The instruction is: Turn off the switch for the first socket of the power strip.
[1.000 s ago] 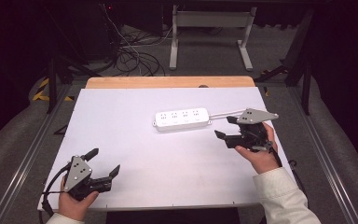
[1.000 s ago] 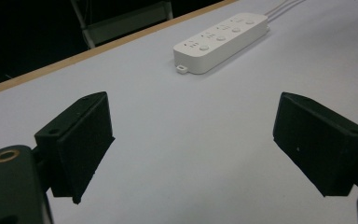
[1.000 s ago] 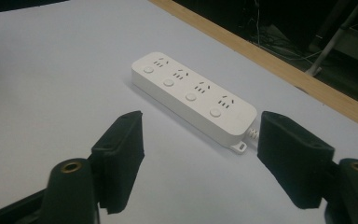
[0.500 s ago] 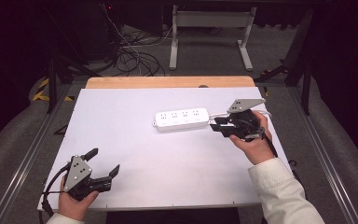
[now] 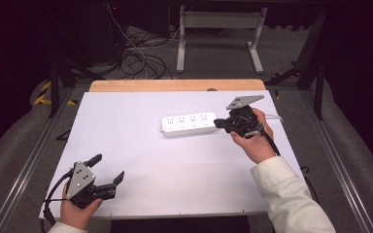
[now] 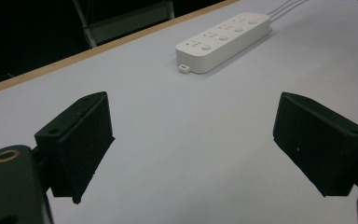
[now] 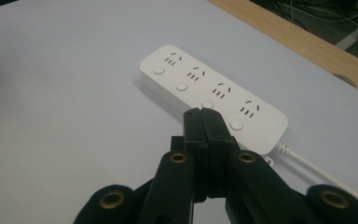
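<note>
- Right hand (image 5: 255,141), in a white sleeve (image 5: 291,199), reaching in from the bench's near right corner toward the far right area, wrist angled inward.
- Right hand-held gripper (image 5: 223,124) (image 7: 200,114) clenched, jaws pressed together on nothing, tips right at the right end of the power strip (image 5: 188,124) (image 7: 212,95), over its top by the last buttons; contact not clear.
- Left hand (image 5: 77,211) low at the near left corner of the bench (image 5: 175,165), left hand-held gripper (image 5: 108,169) (image 6: 191,154) released, jaws spread wide, aimed toward the far right.
- Power strip well apart from the left hand-held gripper, lying flat toward the far right of the bench (image 6: 177,140).
- White strip, sockets up, long axis parallel to the far edge; cord (image 7: 317,170) leaving the right end.
</note>
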Motion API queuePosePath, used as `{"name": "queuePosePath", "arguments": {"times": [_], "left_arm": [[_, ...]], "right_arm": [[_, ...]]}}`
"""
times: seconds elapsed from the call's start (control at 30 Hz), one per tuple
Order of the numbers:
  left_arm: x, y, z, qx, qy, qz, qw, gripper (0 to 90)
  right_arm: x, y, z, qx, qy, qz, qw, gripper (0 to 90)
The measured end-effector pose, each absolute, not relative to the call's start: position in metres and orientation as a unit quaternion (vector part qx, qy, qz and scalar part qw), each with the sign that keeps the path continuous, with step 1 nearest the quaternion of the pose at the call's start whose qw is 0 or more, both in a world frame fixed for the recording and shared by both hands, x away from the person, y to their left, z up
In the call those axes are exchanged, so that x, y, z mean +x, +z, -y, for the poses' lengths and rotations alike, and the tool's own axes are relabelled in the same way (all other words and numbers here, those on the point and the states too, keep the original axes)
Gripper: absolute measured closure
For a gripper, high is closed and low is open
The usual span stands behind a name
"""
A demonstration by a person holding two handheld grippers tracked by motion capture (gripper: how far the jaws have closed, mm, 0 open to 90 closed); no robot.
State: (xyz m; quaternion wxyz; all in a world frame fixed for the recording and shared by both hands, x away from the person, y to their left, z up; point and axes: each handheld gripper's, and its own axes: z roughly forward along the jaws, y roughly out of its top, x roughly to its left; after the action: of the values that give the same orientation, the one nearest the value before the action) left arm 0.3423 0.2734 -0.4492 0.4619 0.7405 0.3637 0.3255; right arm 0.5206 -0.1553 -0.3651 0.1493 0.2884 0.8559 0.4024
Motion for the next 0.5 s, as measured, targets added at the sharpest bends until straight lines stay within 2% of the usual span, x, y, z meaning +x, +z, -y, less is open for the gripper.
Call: {"name": "queuePosePath", "arguments": {"times": [0.2, 0.5], "left_arm": [[0.342, -0.449, -0.274, 0.740, 0.326, -0.365, 0.462, 12.4], [0.342, -0.449, -0.274, 0.740, 0.326, -0.365, 0.463, 12.4]], "right_arm": [[0.533, -0.369, 0.149, 0.305, 0.400, -0.854, 0.136, 90.0], [0.547, -0.377, 0.143, 0.316, 0.396, -0.850, 0.144, 90.0]]}}
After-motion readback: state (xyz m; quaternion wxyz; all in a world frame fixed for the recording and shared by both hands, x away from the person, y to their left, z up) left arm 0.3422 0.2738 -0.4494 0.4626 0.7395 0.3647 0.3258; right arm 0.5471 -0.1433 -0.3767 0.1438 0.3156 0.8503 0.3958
